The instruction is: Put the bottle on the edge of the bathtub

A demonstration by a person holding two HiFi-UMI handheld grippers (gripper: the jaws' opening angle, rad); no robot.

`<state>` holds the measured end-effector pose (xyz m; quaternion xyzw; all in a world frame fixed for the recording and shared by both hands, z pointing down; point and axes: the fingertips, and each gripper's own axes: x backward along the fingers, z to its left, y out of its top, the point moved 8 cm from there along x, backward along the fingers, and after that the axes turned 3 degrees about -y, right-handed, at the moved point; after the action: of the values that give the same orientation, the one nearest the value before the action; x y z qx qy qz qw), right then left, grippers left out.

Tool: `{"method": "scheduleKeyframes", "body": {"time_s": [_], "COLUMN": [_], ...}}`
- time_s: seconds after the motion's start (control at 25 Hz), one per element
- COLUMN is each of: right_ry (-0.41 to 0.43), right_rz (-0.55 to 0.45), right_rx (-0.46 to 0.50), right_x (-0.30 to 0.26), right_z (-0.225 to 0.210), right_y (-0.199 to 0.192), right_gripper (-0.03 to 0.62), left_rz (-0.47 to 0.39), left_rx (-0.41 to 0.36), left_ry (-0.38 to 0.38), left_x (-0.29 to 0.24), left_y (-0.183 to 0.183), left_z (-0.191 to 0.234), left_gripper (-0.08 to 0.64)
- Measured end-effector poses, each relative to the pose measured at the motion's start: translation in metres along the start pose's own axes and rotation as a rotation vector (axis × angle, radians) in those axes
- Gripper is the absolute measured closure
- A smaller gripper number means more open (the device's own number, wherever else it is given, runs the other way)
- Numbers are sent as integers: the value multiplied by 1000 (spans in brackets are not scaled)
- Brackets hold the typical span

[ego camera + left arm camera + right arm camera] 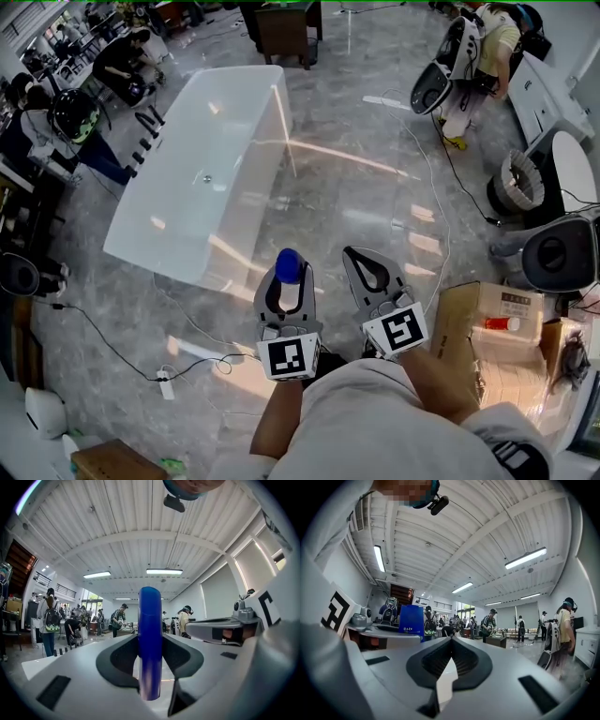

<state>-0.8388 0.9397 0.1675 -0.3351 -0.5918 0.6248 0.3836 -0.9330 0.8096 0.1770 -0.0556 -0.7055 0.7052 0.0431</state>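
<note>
On marble floor (356, 187): white bathtub (202, 169), power strip (166, 384).

The left gripper (285, 284) and the right gripper (368, 266) are held side by side ahead of the body on bare forearms. The left jaws are clamped on a blue bottle (150, 644) — the right jaws are pressed together.

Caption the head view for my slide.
Left gripper holds a blue bottle short of the white rectangular bathtub; right gripper shut.
</note>
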Motion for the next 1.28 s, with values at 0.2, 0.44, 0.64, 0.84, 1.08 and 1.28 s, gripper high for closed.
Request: {"method": "scheduleKeyframes", "body": {"time_s": [0.2,0.44,0.64,0.84,1.08,1.28], "right_ry": [-13,-9,20,61,103,112], "right_rz": [-15,1,25,-3,0,22], "right_rx": [18,62,8,1,7,-3], "right_x": [-23,-48,-98,-166,-242,-289], "right_z": [11,7,-16,-61,-130,-194], "right_y": [2,-7,-22,-31,-35,-46], "right_gripper": [588,588,586,587,586,587], "left_rz": [10,14,40,38,52,73], "left_rx": [-14,17,9,-3,-11,-13], "left_ry": [-48,-74,-61,-2,45,54], "left_x": [-5,-37,-82,-151,-248,-327], "left_y": [-7,-12,-19,-21,-14,-15], "left_z": [26,42,63,89,111,113], "left_gripper": [396,396,396,396,396,396]}}
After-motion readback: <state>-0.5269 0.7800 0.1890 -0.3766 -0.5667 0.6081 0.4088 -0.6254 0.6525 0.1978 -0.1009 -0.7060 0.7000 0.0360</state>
